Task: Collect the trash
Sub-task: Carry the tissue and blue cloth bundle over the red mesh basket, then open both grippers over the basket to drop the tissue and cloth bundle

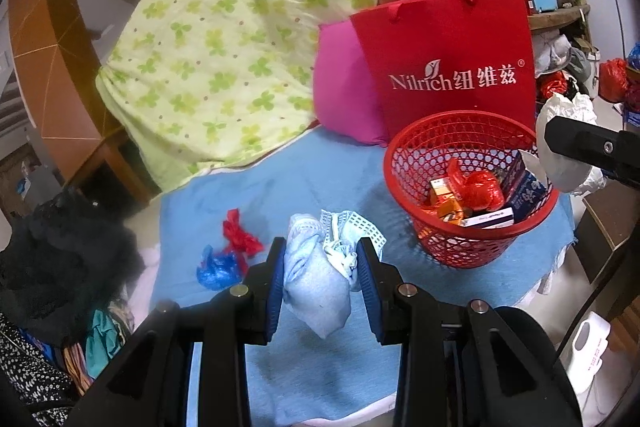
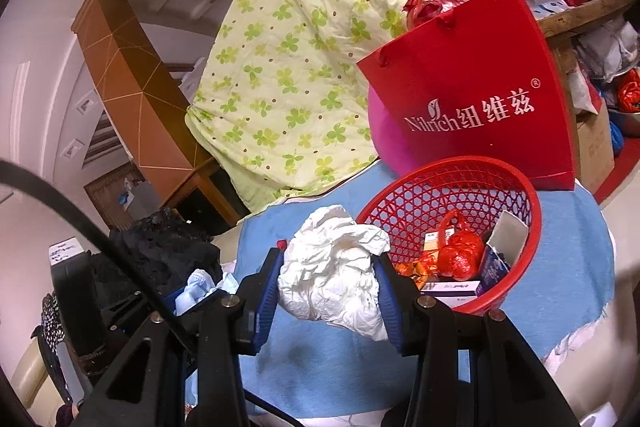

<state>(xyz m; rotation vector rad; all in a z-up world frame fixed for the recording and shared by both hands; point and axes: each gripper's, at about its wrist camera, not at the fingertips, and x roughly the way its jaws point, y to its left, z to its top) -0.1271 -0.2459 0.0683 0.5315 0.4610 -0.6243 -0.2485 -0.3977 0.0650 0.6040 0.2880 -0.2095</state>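
A red basket (image 1: 472,247) near the blue cloth's (image 1: 320,183) right edge already holds boxes and red wrappers, so collecting appears well under way. The left gripper (image 1: 322,263) grasps a pale blue wad (image 1: 316,287); the right gripper (image 2: 328,283) grasps crumpled white paper (image 2: 332,275) just beside the basket rim. Neither is dropped yet. Only the left view shows two scraps left on the cloth: a red bag (image 1: 240,237) and a blue bag (image 1: 218,269).

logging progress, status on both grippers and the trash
Left gripper shut on pale blue wad. Right gripper shut on crumpled white paper, beside red basket. Red and blue scraps still on blue cloth.
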